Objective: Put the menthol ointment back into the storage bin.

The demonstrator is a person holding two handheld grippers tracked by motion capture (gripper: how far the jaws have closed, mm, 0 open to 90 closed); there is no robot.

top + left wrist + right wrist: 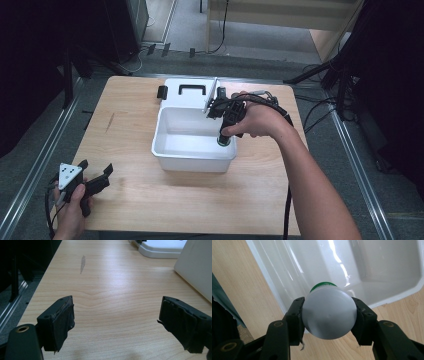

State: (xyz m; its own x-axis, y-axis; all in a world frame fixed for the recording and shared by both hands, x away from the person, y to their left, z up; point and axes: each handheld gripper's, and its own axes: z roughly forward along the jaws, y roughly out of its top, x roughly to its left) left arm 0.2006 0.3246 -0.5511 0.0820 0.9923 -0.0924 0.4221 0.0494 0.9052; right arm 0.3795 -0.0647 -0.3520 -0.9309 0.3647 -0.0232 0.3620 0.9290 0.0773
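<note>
Holding bottle (pixel 329 316), right claw (pixel 226 131) clamped on it, neck-down over bin (pixel 172 150) rim. Bottle not yet inside; lowering and release left. Left claw (pixel 116 323) wide open, empty, above tabletop (pixel 112 290) corner.

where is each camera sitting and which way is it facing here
High view: fixed above the person's side, looking forward and down on the table; both forearms, the left gripper and right gripper show.
Left gripper view: rides the left gripper, looking along the tabletop; its open black fingers show.
Right gripper view: rides the right gripper, looking down into the tub; its fingers clamp a bottle.
Shared: the white tub and wooden table are in all three.
</note>
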